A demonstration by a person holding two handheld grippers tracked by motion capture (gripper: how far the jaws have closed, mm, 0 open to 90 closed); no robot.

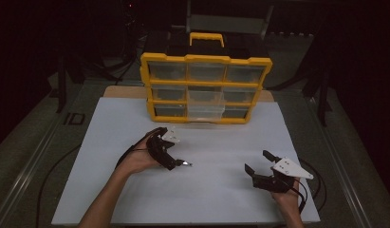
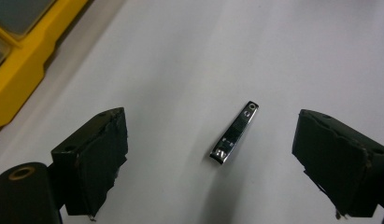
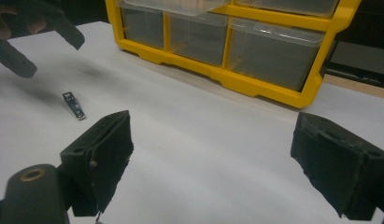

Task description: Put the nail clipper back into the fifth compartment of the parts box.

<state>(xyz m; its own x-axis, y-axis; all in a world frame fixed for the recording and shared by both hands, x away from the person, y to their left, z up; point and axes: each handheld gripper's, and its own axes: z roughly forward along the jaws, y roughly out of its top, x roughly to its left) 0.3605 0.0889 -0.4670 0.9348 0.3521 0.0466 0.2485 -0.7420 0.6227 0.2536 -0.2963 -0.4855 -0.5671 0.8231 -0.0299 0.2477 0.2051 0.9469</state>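
Now hovering wide-open left gripper [image 2: 208, 154] over small flat shiny metal nail clipper [image 2: 234, 133] (ungrasped), right gripper [image 3: 210, 158] idling open, empty.

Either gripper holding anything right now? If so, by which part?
Nothing held. The left gripper is open above the nail clipper, which lies flat on the table, untouched. The right gripper is open and empty.
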